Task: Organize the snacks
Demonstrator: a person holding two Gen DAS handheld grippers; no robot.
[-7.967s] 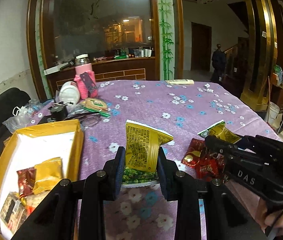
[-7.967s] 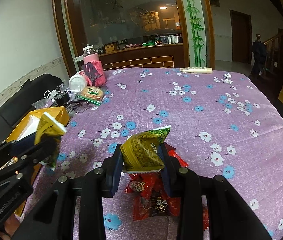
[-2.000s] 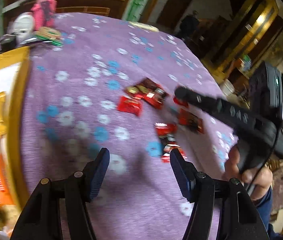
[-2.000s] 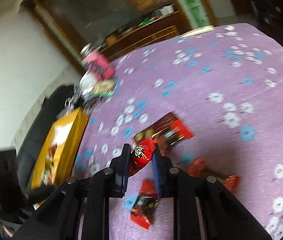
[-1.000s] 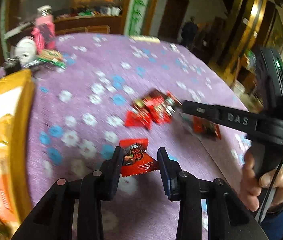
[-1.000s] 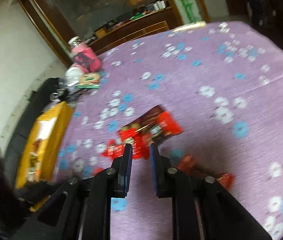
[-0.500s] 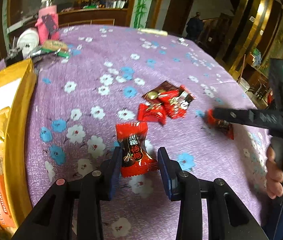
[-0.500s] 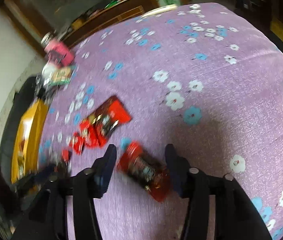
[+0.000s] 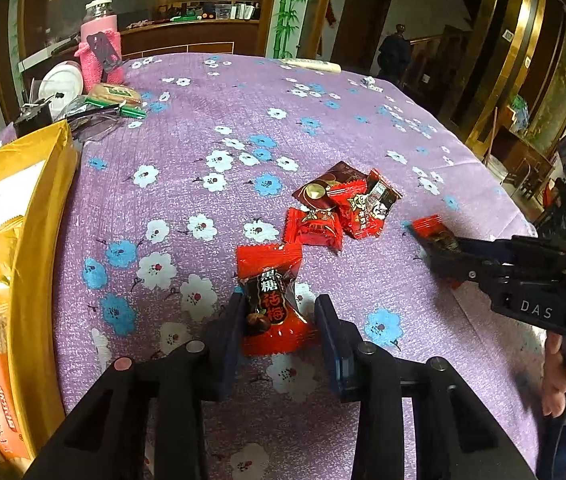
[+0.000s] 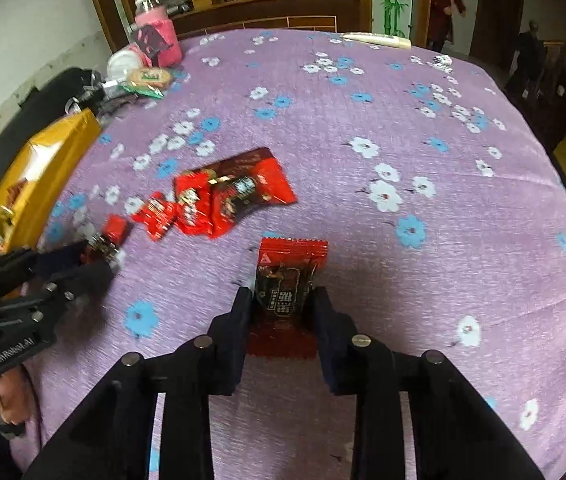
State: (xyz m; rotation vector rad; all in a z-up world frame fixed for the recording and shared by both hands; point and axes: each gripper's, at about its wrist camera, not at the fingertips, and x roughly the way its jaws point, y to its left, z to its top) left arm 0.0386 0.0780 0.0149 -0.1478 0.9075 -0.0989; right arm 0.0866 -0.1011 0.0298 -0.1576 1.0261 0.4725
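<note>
1. Left gripper (image 9: 277,322) is clamped on a red candy packet (image 9: 271,300); the grip sits low on a slick wrapper, so the packet could slide out on the way over.
2. Right gripper (image 10: 283,312): jaws closing around a dark-red candy packet (image 10: 287,280) lying on the purple tablecloth (image 10: 363,208). Pads look to touch its sides. Risk: pinching only a crimped edge, or dragging cloth.
3. Loose red packets (image 9: 343,208) lie near; a swing could scatter them.
4. Yellow box (image 9: 39,240) at far left, already crowded; a careless drop may land outside.
</note>
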